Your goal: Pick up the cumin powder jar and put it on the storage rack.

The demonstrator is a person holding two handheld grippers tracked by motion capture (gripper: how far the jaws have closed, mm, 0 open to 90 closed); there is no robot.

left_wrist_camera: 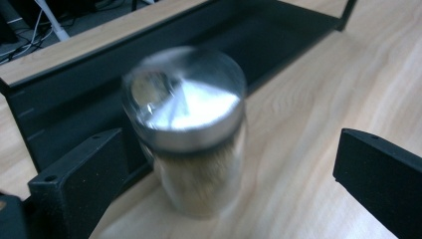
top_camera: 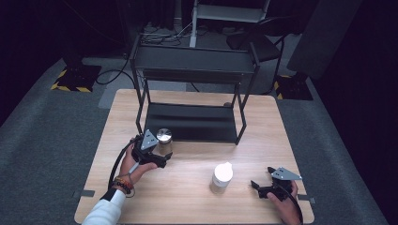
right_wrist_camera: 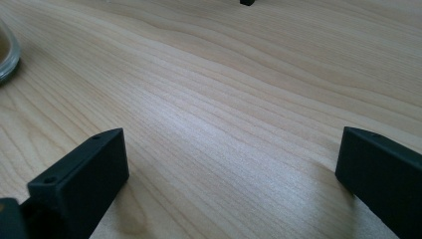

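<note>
A glass jar with a shiny metal lid (top_camera: 164, 139) (left_wrist_camera: 191, 134) stands upright on the wooden table (top_camera: 187, 197), just in front of the black shelf rack (top_camera: 190, 123). My left gripper (top_camera: 162, 157) (left_wrist_camera: 226, 181) is open, its two jaws on either side of the jar with gaps on both sides. A white-capped bottle (top_camera: 221, 177) stands near the table's front middle. My right gripper (top_camera: 256, 186) (right_wrist_camera: 231, 177) is open, low over bare wood to the right of that bottle, nothing between its jaws. The rim of a clear container (right_wrist_camera: 7, 55) shows at the far left edge of the right gripper view.
The black two-level metal rack (left_wrist_camera: 74, 89) takes up the table's back middle, its lower shelf resting on the wood. A foot of the rack (right_wrist_camera: 247, 2) shows at the top of the right gripper view. Chairs, cables and stands lie on the floor beyond the table.
</note>
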